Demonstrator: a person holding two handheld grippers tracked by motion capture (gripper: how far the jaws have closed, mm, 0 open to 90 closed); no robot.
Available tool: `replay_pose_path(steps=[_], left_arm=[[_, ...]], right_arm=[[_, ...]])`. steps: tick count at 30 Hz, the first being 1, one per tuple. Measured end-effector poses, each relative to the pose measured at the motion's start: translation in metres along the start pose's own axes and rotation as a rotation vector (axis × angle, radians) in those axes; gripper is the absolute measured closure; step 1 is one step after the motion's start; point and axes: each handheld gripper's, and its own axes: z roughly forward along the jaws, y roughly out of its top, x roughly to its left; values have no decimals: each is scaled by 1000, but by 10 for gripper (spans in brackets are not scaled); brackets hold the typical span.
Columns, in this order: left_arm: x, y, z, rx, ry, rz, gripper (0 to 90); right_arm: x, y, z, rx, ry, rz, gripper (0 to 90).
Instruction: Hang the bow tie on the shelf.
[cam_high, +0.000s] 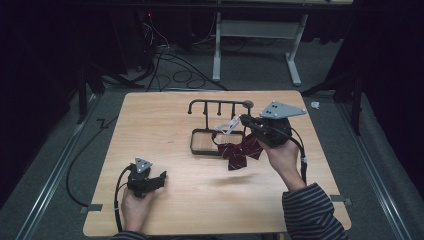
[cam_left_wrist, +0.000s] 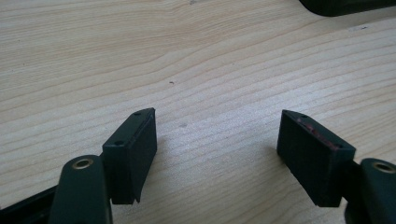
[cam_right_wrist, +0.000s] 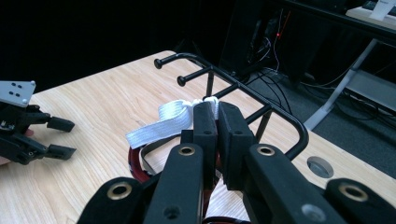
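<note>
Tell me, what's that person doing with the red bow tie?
A person holds a gripper in each hand. The right gripper is shut on the white strap of a dark red striped bow tie, lifting it beside the pegs of a black rack. The bow tie hangs over the rack's base. The left gripper rests open on the wooden table, holding nothing.

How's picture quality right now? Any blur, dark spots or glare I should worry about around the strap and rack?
High view: dim, soft; bow tie slightly smeared, surroundings black. Right gripper view: right gripper and white strap sharp, rack clear, background dark. Left gripper view: bright, even, table grain crisp, no glare.
</note>
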Motion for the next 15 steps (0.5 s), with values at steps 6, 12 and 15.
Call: replay_pose_path(steps=[6, 12, 15], left_arm=[[0, 0, 0, 0, 0, 0, 292], [0, 0, 0, 0, 0, 0, 292], [0, 0, 0, -1, 0, -1, 292]], right_arm=[[1, 3, 4, 0, 3, -1, 882], [0, 6, 11, 5, 7, -1, 882], [1, 9, 13, 4, 10, -4, 882]])
